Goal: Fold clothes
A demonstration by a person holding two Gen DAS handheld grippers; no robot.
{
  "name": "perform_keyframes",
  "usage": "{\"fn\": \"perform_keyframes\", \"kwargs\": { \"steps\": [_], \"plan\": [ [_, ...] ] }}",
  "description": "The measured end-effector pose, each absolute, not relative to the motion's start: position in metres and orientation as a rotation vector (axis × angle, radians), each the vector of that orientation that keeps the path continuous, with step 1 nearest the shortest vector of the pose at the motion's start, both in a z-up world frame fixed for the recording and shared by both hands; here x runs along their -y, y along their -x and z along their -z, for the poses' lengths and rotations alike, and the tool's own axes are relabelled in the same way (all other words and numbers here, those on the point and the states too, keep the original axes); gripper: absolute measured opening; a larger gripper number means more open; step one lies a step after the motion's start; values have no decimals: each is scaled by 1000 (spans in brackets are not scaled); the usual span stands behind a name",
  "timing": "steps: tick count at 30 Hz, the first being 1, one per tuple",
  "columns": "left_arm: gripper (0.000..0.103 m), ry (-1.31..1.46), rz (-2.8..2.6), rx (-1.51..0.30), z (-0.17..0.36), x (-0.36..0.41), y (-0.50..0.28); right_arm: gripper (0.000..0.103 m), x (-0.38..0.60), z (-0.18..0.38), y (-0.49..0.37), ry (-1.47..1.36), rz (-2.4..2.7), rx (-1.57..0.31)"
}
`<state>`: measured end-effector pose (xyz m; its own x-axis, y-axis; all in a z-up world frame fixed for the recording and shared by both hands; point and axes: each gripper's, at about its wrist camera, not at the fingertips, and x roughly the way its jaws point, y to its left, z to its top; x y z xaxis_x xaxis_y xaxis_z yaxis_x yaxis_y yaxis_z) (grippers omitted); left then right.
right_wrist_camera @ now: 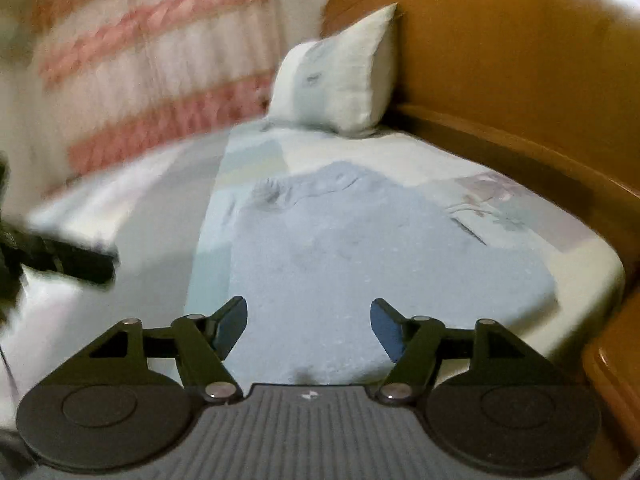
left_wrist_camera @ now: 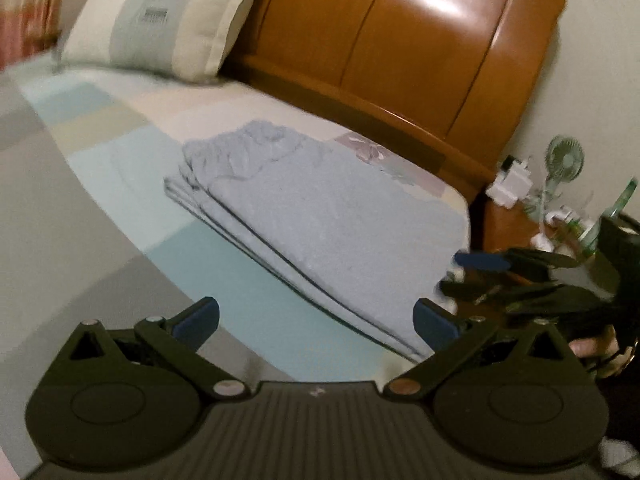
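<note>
Curtain (right_wrist_camera: 152, 60) with pink stripes hangs way off to the far left of the right gripper (right_wrist_camera: 306, 330), pretty blurry. Pillow (left_wrist_camera: 160, 20) leans against the wooden headboard (left_wrist_camera: 400, 48) up ahead and left of the left gripper (left_wrist_camera: 316, 320), on a bedsheet (left_wrist_camera: 100, 152) with pastel blocks. Left gripper has its blue-padded jaws spread wide apart, nothing between them, hanging just short of the near edge of the light blue garment (left_wrist_camera: 320, 208). That garment lies folded flat on the bed in a neat rectangle, stacked layers showing along its left edge and a bunched-up bit at the far end. Right gripper has its jaws apart too, nothing gripped, hovering over the near end of the garment. From the left wrist camera it shows up over at the right, with a bit of the person's hand (left_wrist_camera: 596, 350) behind it. Past that, off the bed's right side, there's a nightstand with a small green fan (left_wrist_camera: 564, 158), a white charger (left_wrist_camera: 510, 184) and a green bottle (left_wrist_camera: 612, 216)
</note>
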<state>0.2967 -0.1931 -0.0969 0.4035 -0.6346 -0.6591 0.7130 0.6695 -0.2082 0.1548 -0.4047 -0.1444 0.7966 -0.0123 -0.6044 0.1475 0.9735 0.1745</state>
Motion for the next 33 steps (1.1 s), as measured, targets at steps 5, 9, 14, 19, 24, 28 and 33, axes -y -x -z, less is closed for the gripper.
{"fn": "perform_keyframes", "kwargs": {
  "steps": [5, 9, 14, 19, 24, 28, 33],
  "plan": [
    [102, -221, 794, -774, 110, 198, -292, 72, 405, 165, -135, -256, 79, -687],
    [102, -235, 802, -777, 109, 217, -314, 73, 414, 143, -138, -223, 128, -590],
    [102, -221, 872, -711, 105, 265, -343, 76, 445, 148, -165, -186, 211, -568],
    [102, -306, 901, -709, 134, 311, -361, 76, 471, 172, -180, -234, 270, -610],
    [102, -430, 848, -713, 161, 312, -353, 76, 487, 171, -181, -282, 287, -631],
    [102, -460, 800, -695, 141, 293, -337, 76, 492, 150, -205, -232, 225, -571],
    [102, -435, 746, -664, 127, 265, -332, 76, 490, 148, -264, -153, 162, -570]
  ]
}}
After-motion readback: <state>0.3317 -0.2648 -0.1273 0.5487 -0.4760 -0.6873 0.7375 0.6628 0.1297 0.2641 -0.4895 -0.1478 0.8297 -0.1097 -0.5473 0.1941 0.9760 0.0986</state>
